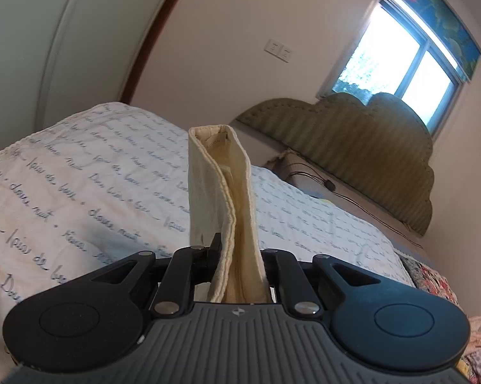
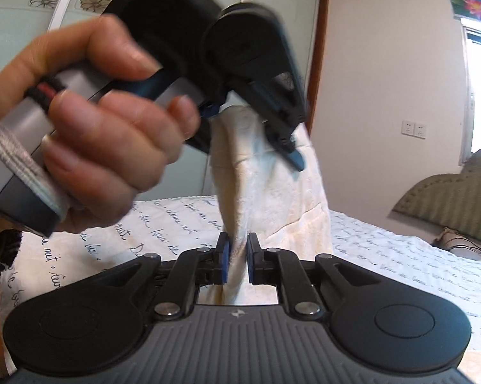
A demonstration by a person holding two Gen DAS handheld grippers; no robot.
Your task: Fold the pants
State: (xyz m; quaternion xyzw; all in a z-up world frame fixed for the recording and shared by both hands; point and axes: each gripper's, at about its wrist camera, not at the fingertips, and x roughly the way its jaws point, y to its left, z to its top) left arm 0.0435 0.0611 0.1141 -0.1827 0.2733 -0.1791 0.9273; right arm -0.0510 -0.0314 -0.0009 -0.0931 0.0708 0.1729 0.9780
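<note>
1. Your left hand-held gripper (image 1: 237,256) pinches the cream pants (image 1: 223,188), lifted above the bed (image 1: 80,166).
2. Your right hand-held gripper (image 2: 237,256) pinches the same pants lower down.

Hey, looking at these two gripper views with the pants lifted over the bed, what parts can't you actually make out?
- Left gripper fingertips, left wrist view: the cream pants wrap over them.
- Lower pants, both views: cut off behind each gripper's body.
- Left gripper and hand, right wrist view: motion-blurred, pads unclear.
- Right gripper: cloth fills the gap, hiding the contact.
- Bedspread lettering: too blurred to read.
</note>
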